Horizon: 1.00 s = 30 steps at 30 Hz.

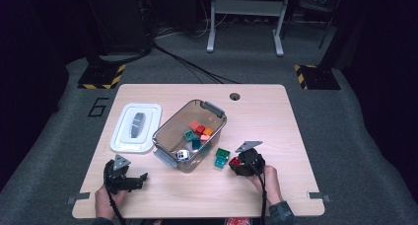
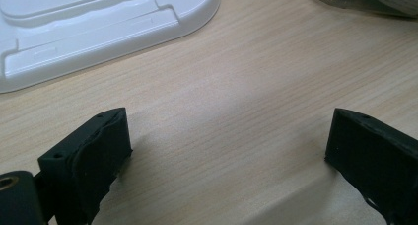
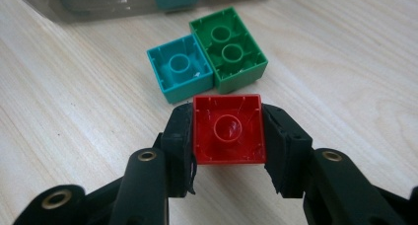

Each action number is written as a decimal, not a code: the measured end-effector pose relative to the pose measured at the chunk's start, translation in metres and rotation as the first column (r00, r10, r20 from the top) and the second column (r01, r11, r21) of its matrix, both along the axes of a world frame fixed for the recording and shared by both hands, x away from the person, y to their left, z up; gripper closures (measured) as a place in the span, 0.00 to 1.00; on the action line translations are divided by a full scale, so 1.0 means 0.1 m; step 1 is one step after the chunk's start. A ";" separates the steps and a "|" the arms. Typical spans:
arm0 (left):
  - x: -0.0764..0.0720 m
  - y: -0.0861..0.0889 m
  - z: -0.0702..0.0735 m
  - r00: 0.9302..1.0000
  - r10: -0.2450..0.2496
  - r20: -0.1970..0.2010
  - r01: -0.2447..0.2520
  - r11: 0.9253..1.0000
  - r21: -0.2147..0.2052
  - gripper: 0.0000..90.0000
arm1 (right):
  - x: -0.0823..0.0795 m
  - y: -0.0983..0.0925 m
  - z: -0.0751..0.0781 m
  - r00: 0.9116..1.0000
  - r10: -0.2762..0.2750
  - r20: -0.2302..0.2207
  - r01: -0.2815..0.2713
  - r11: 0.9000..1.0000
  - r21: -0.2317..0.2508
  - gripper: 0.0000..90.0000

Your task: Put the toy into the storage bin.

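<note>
Right gripper clamped on red block; bin sits up-left of it. Left gripper wide open, empty.

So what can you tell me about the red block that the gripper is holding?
The red block is a small square toy brick of shiny plastic. It is turned so its hollow underside shows, with one round tube in the middle and thin walls around it. The right gripper is shut on it, a black pad pressing each side. It sits low over the wooden table, just in front of a teal block and a green block, without touching them.
</note>
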<state>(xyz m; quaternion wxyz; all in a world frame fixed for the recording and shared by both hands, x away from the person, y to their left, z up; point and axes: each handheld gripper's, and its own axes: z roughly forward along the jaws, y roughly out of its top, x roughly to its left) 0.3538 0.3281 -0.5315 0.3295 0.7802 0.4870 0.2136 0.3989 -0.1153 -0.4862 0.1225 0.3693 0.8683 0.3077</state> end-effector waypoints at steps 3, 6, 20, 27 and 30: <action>0.00 0.00 0.00 1.000 0.000 0.000 0.000 1.000 0.000 0.04 | 0.01 0.00 0.04 1.000 -0.003 0.006 0.002 1.000 0.006 0.65; 0.00 0.00 0.00 1.000 0.000 0.000 0.000 1.000 0.000 0.04 | 0.02 0.00 0.08 1.000 -0.007 0.017 0.007 1.000 0.007 0.65; 0.00 0.00 0.00 1.000 0.000 0.002 0.000 1.000 -0.001 0.04 | 0.11 0.04 0.33 0.998 -0.009 0.063 0.008 1.000 0.019 0.65; 0.00 0.00 0.00 1.000 0.001 0.000 -0.001 1.000 0.000 0.04 | 0.16 0.05 0.46 0.996 -0.021 0.092 0.019 0.999 0.029 0.65; 0.00 0.00 0.00 1.000 0.001 0.000 -0.001 1.000 -0.001 0.04 | 0.18 0.06 0.52 0.995 -0.019 0.098 0.016 0.999 0.032 0.65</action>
